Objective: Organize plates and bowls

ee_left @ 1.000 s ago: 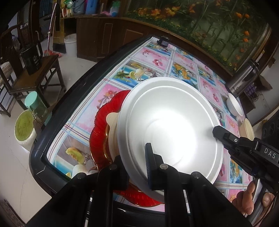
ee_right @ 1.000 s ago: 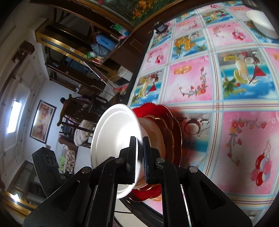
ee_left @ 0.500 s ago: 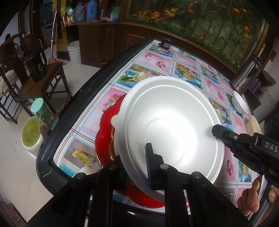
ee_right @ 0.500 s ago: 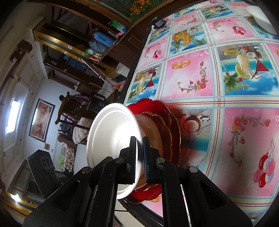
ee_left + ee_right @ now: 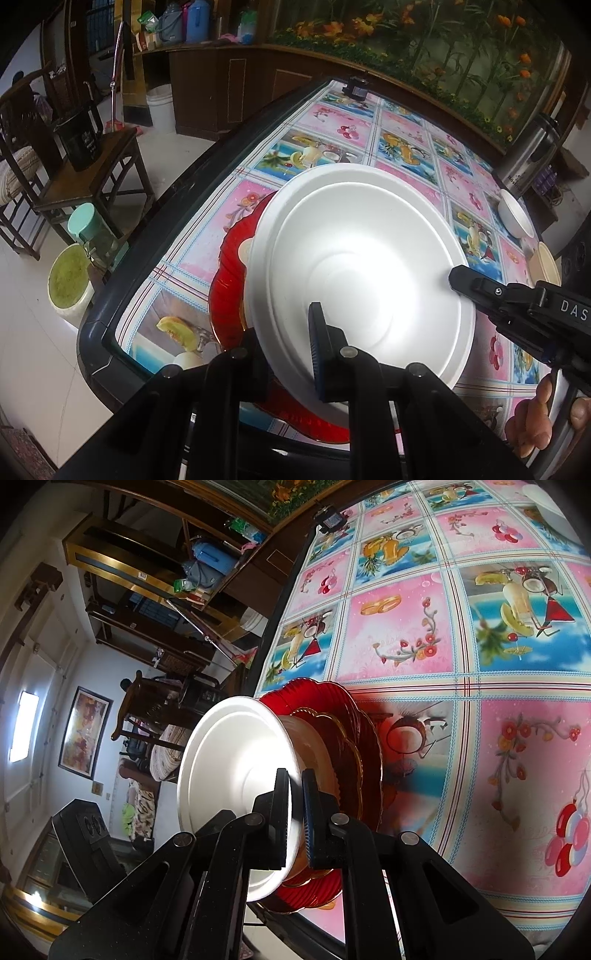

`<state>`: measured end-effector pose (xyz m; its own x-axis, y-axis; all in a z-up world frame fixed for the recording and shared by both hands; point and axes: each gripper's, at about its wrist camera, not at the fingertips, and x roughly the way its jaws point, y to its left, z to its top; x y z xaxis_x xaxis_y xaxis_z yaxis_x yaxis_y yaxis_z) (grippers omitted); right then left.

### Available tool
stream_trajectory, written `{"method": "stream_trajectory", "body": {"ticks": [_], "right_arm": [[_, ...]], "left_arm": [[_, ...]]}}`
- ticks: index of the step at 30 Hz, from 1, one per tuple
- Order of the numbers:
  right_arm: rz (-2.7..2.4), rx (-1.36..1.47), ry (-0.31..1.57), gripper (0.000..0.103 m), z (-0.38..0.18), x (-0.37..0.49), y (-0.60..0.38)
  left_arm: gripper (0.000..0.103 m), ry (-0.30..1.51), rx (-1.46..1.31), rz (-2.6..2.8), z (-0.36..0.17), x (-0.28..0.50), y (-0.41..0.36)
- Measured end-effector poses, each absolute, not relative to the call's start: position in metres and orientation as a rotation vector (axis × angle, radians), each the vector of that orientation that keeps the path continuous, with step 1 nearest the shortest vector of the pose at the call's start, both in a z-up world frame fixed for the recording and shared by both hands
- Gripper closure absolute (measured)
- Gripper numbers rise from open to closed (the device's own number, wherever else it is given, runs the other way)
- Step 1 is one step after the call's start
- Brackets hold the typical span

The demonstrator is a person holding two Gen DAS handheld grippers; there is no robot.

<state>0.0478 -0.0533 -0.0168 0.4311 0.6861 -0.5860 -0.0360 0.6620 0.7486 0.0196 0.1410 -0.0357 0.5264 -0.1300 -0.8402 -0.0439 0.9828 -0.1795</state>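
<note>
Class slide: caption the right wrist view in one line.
Right gripper pinches a round white foam plate by its rim above stacked scalloped red glass plates on a floral tablecloth.

One white plate (image 5: 354, 258) tops the stack — beneath it one cream dish (image 5: 317, 753), one gold-rimmed red plate (image 5: 347, 760) and one larger red plate (image 5: 229, 291). Two bowls stand apart — one white bowl (image 5: 515, 216), one cream bowl (image 5: 546, 266). Two grippers are in view.

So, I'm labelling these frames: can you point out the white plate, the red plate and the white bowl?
white plate (image 5: 354, 266), left wrist view, centre of its face.
red plate (image 5: 227, 291), left wrist view, exposed left rim.
white bowl (image 5: 515, 216), left wrist view, its rim.
</note>
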Motion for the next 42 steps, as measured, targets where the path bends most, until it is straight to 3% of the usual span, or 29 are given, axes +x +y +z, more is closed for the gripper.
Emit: {"method": "stream_trajectory", "body": {"ticks": [12,22,29,33,42], "right_arm": [[0.502,0.744,1.042,0.096,-0.021,0.049,-0.054],[0.508,0.741,1.039,0.096,-0.022,0.051,-0.056],[0.507,0.75,1.039,0.096,-0.023,0.051,-0.059],[0.507,0.761,1.035,0.096,-0.023,0.051,-0.063],[0.497,0.792,1.039,0.096,-0.027,0.05,-0.074]], "left_arm": [[0.083,1.032,-0.233,-0.064,-0.035,0.021,0.148],[0.054,0.977,-0.073,-0.02,-0.023,0.015,0.132],[0.052,0.91,0.0,0.051,-0.01,0.01,0.133],[0.044,0.867,0.024,0.092,-0.002,0.007,0.138],[0.044,0.848,-0.026,0.219,0.003,0.013,0.18]]}}
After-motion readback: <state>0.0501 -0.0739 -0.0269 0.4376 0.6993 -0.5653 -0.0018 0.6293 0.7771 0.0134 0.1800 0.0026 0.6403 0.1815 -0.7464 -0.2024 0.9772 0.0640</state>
